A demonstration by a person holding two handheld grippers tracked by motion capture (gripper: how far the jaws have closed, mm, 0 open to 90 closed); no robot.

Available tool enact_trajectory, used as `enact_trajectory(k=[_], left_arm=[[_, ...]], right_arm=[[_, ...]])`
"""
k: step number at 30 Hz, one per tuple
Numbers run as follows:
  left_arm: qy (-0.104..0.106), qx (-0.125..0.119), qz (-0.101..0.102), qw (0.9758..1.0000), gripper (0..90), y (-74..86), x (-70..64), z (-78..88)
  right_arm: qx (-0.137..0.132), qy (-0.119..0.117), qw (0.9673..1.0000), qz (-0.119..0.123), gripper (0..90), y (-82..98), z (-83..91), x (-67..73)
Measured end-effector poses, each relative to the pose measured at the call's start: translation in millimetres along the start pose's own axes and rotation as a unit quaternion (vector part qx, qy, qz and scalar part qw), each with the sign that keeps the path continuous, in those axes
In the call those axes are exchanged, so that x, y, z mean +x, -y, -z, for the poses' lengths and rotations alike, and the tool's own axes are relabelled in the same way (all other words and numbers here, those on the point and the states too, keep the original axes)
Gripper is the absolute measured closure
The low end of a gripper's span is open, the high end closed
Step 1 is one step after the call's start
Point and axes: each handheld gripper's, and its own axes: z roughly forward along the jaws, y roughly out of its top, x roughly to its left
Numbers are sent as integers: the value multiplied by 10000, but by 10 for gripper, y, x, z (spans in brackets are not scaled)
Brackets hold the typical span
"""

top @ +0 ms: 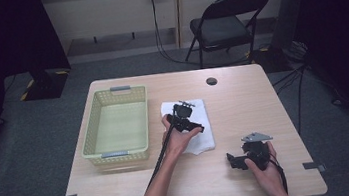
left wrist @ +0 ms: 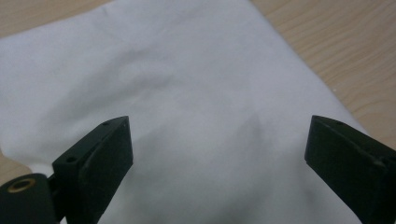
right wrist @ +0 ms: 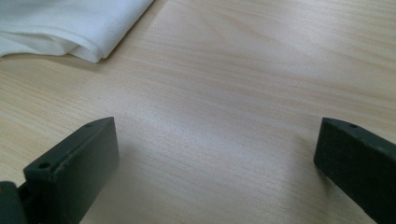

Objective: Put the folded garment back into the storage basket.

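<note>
Over a soft, folded white cloth [left wrist: 187, 93] at the middle of the pale woodgrain table [top: 243, 99], the left gripper [left wrist: 218, 149] hovers wide open, empty; the right gripper [right wrist: 217, 163], equally agape, holds nothing.

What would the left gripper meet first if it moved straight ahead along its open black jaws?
Most likely the white folded cloth: the left gripper points at it with jaws wide open, nothing between them. How far off it hangs is unclear.

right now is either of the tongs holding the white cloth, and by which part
Nothing is held. The left tongs stand open above the white cloth, jaws wide apart. The right tongs are open over bare table.
</note>
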Motion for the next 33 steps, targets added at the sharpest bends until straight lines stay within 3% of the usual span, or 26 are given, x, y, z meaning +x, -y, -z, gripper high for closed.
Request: enact_trajectory(k=[5,7,12,19,24,26,33], left_arm=[[-92,105,-24,9999,62,34,-17,-78],[-104,68,66,9999,63,35,-8,-85],[-319,57,-124,9994,60,60,-61,-115],[-331,41,-92,9994,54,68,-62,-119],[-373,-215,-15,9991,52,129,-66,-125],[-377,-192,-1,9991,59,124,-71,-122],[-194,-176,32,9997,185,107,-55,-98]], right_arm=[[0,-23,10000,21,0,0,0,2],[0,-25,10000,21,0,0,0,3],[1,-27,10000,23,0,0,0,3],[-1,-28,10000,19,0,0,0,4],[2,-29,10000,23,0,1,1,6],[1,-31,10000,24,0,3,2,8],[3,-37,10000,28,0,2,2,8]])
